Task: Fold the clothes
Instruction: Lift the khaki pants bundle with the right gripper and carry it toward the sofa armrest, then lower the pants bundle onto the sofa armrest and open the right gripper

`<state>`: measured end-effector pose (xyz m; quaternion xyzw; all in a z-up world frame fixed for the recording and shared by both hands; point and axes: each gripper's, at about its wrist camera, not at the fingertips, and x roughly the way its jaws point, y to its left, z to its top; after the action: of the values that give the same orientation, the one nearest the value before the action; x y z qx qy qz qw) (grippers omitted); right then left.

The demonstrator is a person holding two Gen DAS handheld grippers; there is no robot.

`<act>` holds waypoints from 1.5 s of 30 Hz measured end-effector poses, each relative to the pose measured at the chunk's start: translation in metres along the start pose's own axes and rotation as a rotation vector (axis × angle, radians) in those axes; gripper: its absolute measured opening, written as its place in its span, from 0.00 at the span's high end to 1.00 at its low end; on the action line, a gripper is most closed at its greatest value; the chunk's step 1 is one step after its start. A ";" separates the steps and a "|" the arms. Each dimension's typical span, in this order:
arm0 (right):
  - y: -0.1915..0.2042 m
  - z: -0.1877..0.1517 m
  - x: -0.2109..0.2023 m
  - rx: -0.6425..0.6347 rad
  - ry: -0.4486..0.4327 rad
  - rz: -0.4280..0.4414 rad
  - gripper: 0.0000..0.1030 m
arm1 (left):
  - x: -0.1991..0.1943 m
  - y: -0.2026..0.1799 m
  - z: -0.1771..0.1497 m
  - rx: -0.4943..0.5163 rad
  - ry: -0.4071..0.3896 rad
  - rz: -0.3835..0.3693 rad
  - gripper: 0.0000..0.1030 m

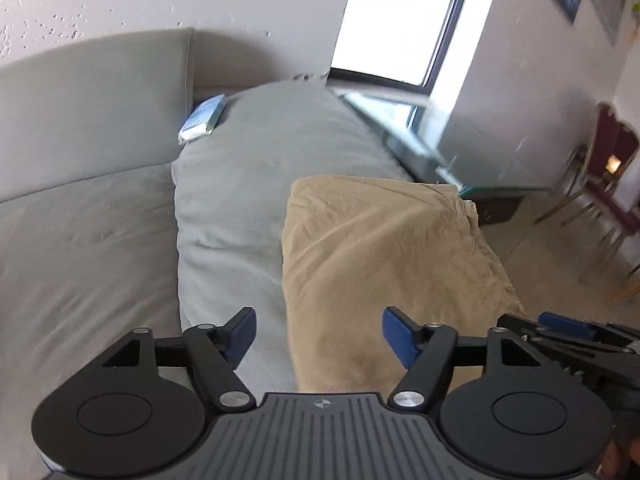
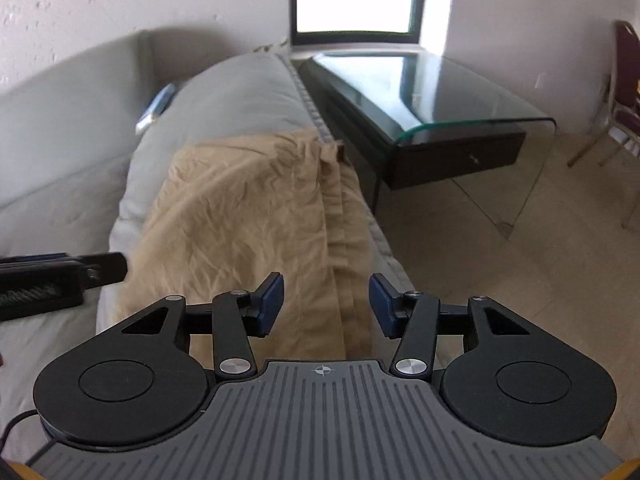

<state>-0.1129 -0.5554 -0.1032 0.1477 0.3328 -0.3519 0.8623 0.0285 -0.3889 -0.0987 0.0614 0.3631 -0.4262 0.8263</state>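
Left wrist view: left gripper [image 1: 319,334] hangs above the near end of the cloth [image 1: 384,248], tilted downward; its blue pads [image 1: 241,334] stand wide apart with nothing between them.
Left jaws: wide, empty, clear of the fabric.
Right wrist view: right gripper [image 2: 327,304] hangs over the near right part of the cloth [image 2: 248,216], above its gathered edge; pads [image 2: 272,300] apart, nothing pinched.
Right jaws: parted, narrower than the left pair, empty.
Cloth: tan, wrinkled, folded into a rough rectangle, lying flat on the grey cushion [image 1: 240,184] along its right side; one long edge shows stacked layers and a seam near the cushion's piped border.
Cushion: long and grey, running away from both cameras toward the window [image 1: 396,20]; it sits on the sofa [image 1: 80,220].
Sofa: pale grey, backrest at left, seat stretching left of the cushion.
Blue packet [image 1: 202,118]: wedged between the cushion's far left corner and the backrest.
Glass table [image 2: 460,96]: just right of the cushion, curved clear top over a dark lower box, standing on a beige floor.
Chair [image 2: 624,80]: dark red, metal legs, at far right, well apart from the sofa.
Gripper positions: each shows at the edge of the other's view, side by side, the left one to the left of the cloth's near end.
Wall: white, rough-textured, behind the sofa.
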 end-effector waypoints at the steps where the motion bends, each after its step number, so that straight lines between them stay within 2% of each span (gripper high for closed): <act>1: -0.006 -0.001 -0.009 0.036 -0.038 0.027 0.36 | -0.007 0.002 0.000 0.019 -0.008 0.006 0.24; 2: -0.010 0.000 -0.018 0.083 -0.068 0.046 0.27 | -0.013 0.003 0.001 0.040 -0.015 0.014 0.24; 4: -0.014 0.002 -0.036 0.154 -0.100 0.076 0.27 | -0.024 0.001 0.003 0.093 -0.024 0.049 0.24; 7: -0.006 0.004 -0.060 0.197 -0.115 0.151 0.27 | -0.042 -0.003 0.002 0.128 -0.041 0.071 0.23; 12: 0.027 0.009 -0.088 0.173 -0.116 0.222 0.27 | -0.061 0.001 0.012 0.105 -0.073 0.055 0.24; 20: 0.066 0.013 -0.154 0.179 -0.129 0.380 0.27 | -0.125 0.019 0.026 0.087 -0.171 0.030 0.24; 24: 0.079 0.016 -0.192 0.174 -0.225 0.441 0.27 | -0.165 0.032 0.035 0.047 -0.223 0.028 0.24; 26: 0.082 0.018 -0.211 0.181 -0.247 0.485 0.23 | -0.188 0.037 0.038 0.026 -0.220 0.017 0.21; 27: 0.084 0.020 -0.223 0.169 -0.260 0.485 0.21 | -0.198 0.038 0.039 0.021 -0.209 0.008 0.18; 29: 0.089 0.020 -0.245 0.121 -0.282 0.458 0.15 | -0.214 0.033 0.035 0.049 -0.181 -0.013 0.17; 31: 0.092 0.018 -0.262 0.066 -0.288 0.422 0.13 | -0.223 0.028 0.028 0.062 -0.160 -0.035 0.15; 33: 0.094 0.014 -0.274 0.006 -0.288 0.350 0.12 | -0.229 0.024 0.019 0.060 -0.142 -0.056 0.14; 37: 0.094 -0.001 -0.280 -0.049 -0.256 0.235 0.11 | -0.229 0.013 -0.001 0.063 -0.115 -0.076 0.14; 41: 0.087 -0.017 -0.275 -0.059 -0.207 0.144 0.11 | -0.219 0.000 -0.018 0.088 -0.087 -0.051 0.14; 45: 0.080 -0.032 -0.273 -0.062 -0.172 0.088 0.10 | -0.210 -0.008 -0.030 0.100 -0.064 -0.036 0.12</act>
<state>-0.2165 -0.3444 0.0604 0.1046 0.2613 -0.3148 0.9065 -0.0720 -0.2428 0.0181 0.0824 0.3159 -0.4604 0.8255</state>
